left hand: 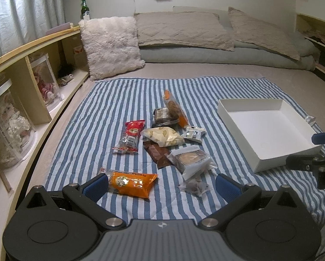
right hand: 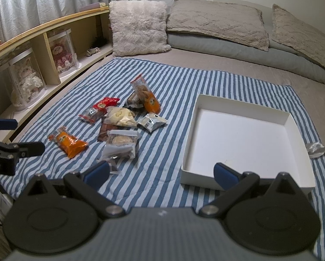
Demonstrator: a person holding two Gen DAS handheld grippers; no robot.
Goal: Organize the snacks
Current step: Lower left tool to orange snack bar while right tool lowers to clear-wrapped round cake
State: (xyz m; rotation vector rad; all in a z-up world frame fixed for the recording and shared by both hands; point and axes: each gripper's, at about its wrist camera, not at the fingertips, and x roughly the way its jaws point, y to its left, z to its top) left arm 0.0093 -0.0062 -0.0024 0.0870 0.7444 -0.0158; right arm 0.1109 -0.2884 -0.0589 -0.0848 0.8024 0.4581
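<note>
Left gripper and right gripper, jaws of both spread wide and empty, above a striped blanket. Nearest the left gripper lies an orange packet; farther off, a loose cluster of snack packets. To their right, an empty white box. Far side: fluffy pillow

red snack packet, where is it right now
On the striped blanket, the red snack packet lies at the pile's left edge, beside the cream packet.
</note>
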